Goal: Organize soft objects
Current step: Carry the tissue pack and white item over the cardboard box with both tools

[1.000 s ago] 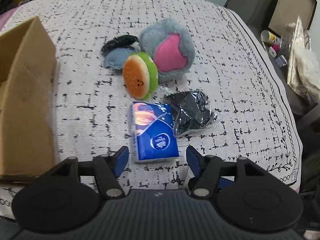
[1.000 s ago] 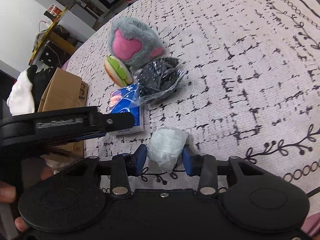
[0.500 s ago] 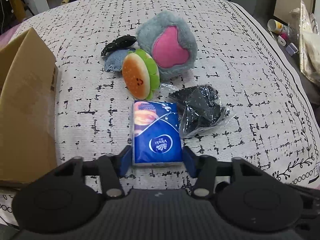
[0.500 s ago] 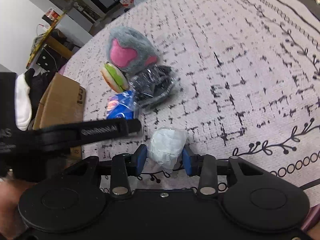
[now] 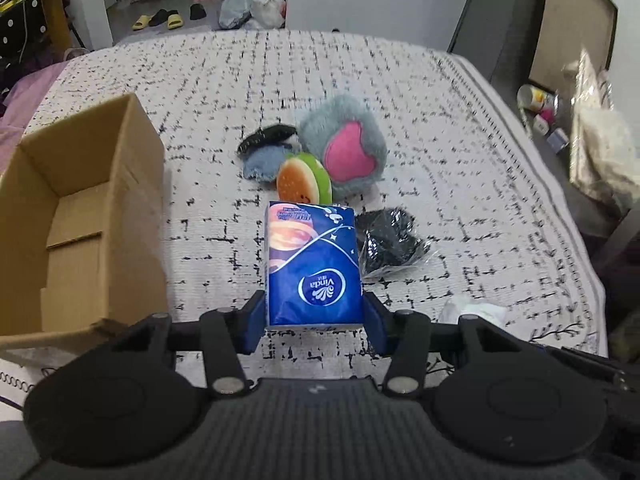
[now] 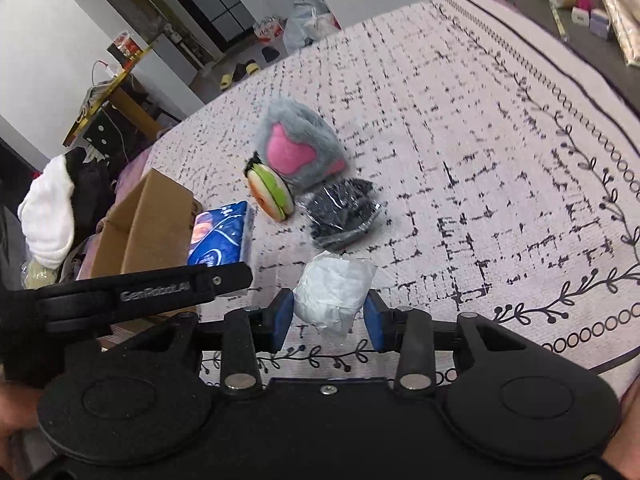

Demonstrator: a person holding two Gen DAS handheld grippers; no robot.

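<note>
left tongs [image 5: 314,322] clenched on tissue pack [image 5: 313,266], lifted | right tongs [image 6: 329,320] gripping white bundle [image 6: 334,294] | cardboard box [image 5: 76,220] at 9 o'clock

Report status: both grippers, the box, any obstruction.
Left gripper shut on blue tissue pack, lifted. Right gripper shut on white wrapped bundle. Brown cardboard box open, left. Nothing blocking.

A bed [image 5: 460,152] covered in a white spread with broken black grid lines carried an open brown cardboard box [image 5: 76,220], a fluffy grey plush with a pink patch [image 5: 348,152], a round burger-shaped plush [image 5: 302,178], a bagged black bundle [image 5: 386,242] and small dark and denim-blue fabric pieces [image 5: 262,148].
</note>
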